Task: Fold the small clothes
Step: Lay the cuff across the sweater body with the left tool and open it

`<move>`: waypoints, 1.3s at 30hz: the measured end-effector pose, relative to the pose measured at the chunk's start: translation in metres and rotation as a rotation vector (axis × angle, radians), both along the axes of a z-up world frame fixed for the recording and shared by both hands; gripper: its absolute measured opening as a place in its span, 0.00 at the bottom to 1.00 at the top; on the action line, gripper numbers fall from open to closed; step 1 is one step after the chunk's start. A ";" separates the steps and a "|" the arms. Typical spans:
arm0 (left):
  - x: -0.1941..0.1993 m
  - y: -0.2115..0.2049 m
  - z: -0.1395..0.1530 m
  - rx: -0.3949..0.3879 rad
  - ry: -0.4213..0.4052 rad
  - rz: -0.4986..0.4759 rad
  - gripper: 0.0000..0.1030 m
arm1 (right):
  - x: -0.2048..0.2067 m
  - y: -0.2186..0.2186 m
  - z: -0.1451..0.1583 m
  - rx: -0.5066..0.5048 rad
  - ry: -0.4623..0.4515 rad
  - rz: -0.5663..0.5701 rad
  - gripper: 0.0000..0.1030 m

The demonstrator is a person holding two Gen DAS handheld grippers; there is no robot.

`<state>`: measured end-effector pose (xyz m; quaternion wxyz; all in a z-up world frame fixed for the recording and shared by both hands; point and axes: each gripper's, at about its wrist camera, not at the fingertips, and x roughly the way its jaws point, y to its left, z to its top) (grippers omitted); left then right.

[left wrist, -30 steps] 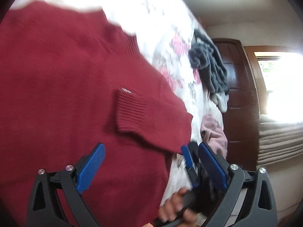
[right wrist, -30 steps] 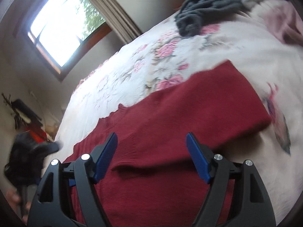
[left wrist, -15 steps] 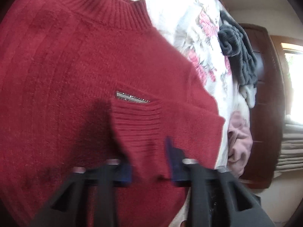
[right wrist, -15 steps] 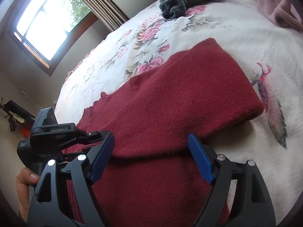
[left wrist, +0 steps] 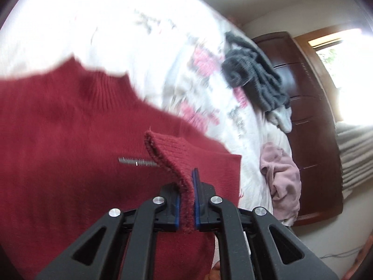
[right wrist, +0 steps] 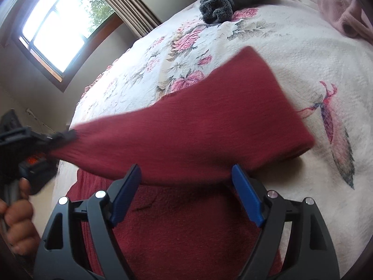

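We take the red sweater (right wrist: 186, 228) as our landmark: it lies spread on the floral bedspread (right wrist: 303, 53), its ribbed collar (left wrist: 93, 86) at the far edge in the left wrist view. Beyond the sweater, well apart, sit a grey garment (left wrist: 254, 79) and a pink garment (left wrist: 282, 175).

Across the sweater's body, one sleeve (right wrist: 186, 128) is lifted off it and stretched out. Its long axis runs from the shoulder fold resting on the bedspread to the cuff (left wrist: 172, 156) raised over the sweater's chest.

Our left gripper (left wrist: 186, 200) has its jaws clamped on that cuff, the ribbed edge pinched between the blue pads. Our right gripper (right wrist: 186, 193) hovers near the sweater's body with its jaws spread wide and nothing between them; the taut sleeve passes just beyond its fingertips.

We judge that the next move belongs to the left hand, which must lay the sleeve along the sweater's body.
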<state>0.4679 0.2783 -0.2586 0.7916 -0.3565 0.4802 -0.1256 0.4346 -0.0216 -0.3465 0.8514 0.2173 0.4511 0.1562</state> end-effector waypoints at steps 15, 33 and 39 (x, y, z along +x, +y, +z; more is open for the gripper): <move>-0.035 0.086 0.023 0.104 -0.021 0.131 0.08 | 0.002 0.008 -0.002 -0.072 -0.007 0.012 0.79; -0.076 0.175 -0.055 0.154 0.122 0.312 0.08 | 0.001 0.004 -0.006 -0.076 0.003 -0.009 0.79; -0.088 0.188 -0.076 0.154 0.156 0.353 0.08 | -0.001 0.009 -0.007 -0.073 0.004 0.001 0.79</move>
